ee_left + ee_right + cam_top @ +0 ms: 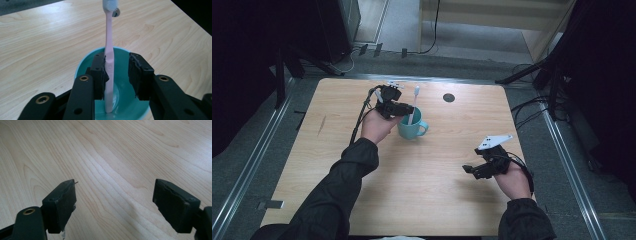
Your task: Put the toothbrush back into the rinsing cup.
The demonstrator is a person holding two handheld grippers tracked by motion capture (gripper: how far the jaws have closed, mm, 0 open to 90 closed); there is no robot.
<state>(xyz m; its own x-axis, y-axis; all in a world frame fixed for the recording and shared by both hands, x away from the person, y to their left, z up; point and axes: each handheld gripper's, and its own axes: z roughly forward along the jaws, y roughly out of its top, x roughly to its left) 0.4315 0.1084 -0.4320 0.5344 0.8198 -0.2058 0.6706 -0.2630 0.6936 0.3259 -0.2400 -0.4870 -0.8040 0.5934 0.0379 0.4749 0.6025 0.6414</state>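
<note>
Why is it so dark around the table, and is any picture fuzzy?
High view: light falls on the wooden table, the surroundings stay black. Left gripper view: the pink toothbrush in the teal mug is sharp, its bristles cut off at the top. Right gripper view: soft shadow on the wood.

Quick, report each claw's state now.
Left claw: open around the toothbrush standing in the mug, one pad touching it.
Right claw: open, holding nothing.

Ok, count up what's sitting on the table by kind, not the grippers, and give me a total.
Mug, teal: 1
Toothbrush, pink handle, standing in the mug: 1
Total: 2
</note>
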